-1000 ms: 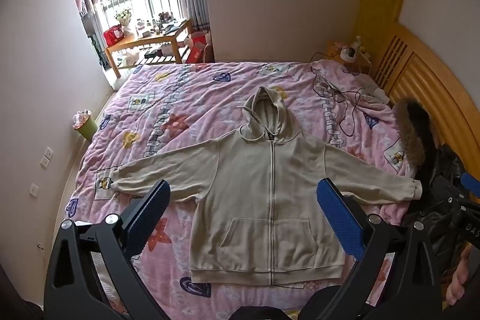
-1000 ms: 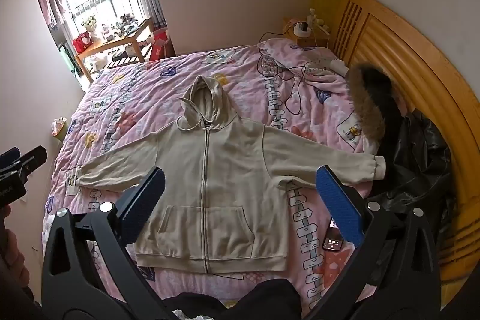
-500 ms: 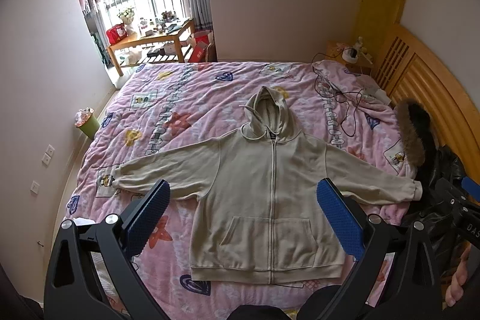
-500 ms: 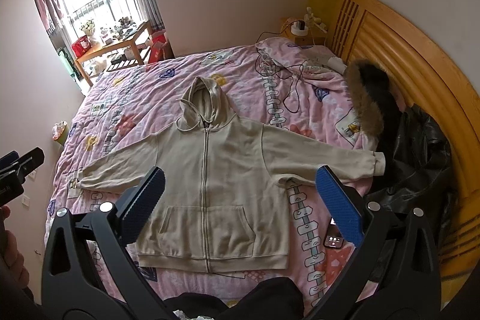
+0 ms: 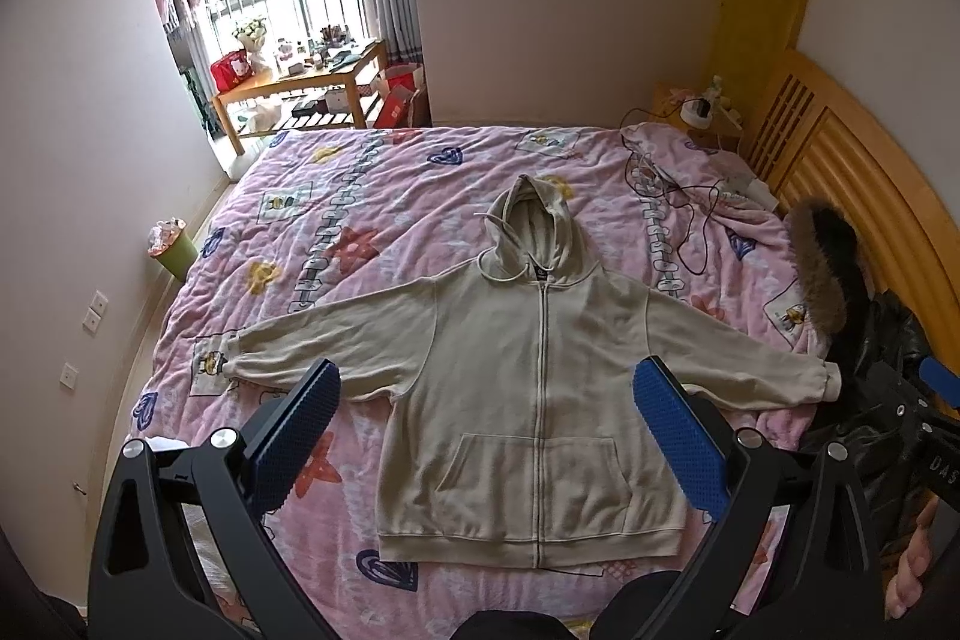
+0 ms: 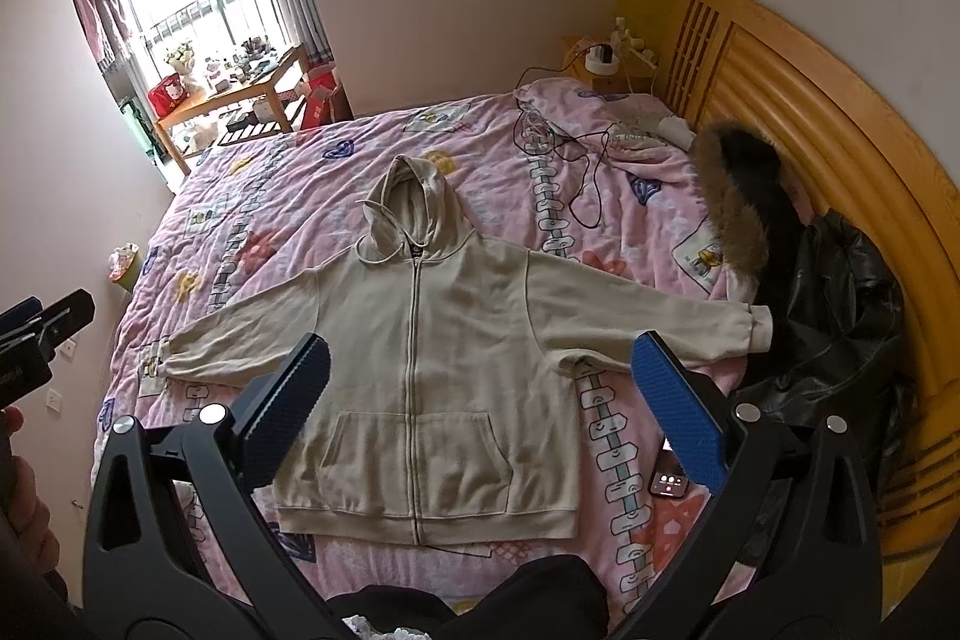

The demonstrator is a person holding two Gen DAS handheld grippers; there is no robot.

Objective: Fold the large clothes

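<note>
A beige zip-up hoodie lies flat and face up on the pink bedspread, zipper closed, both sleeves spread wide, hood pointing away from me. My left gripper hovers high above its hem, wide open with nothing between the blue pads. The right gripper hangs the same way over the hoodie, open and empty. Neither touches the cloth. The right gripper's tip shows at the left wrist view's right edge, the left gripper's tip at the right wrist view's left edge.
A black jacket with a fur-trimmed hood is heaped by the wooden headboard at right. A phone lies on the bed near the hoodie's right hem. Cables trail near the pillow end. A wooden table stands by the window.
Both cameras have drifted slightly back and up, so the hoodie sits a little lower and more centred. The hoodie itself has not moved, and both grippers remain open.
</note>
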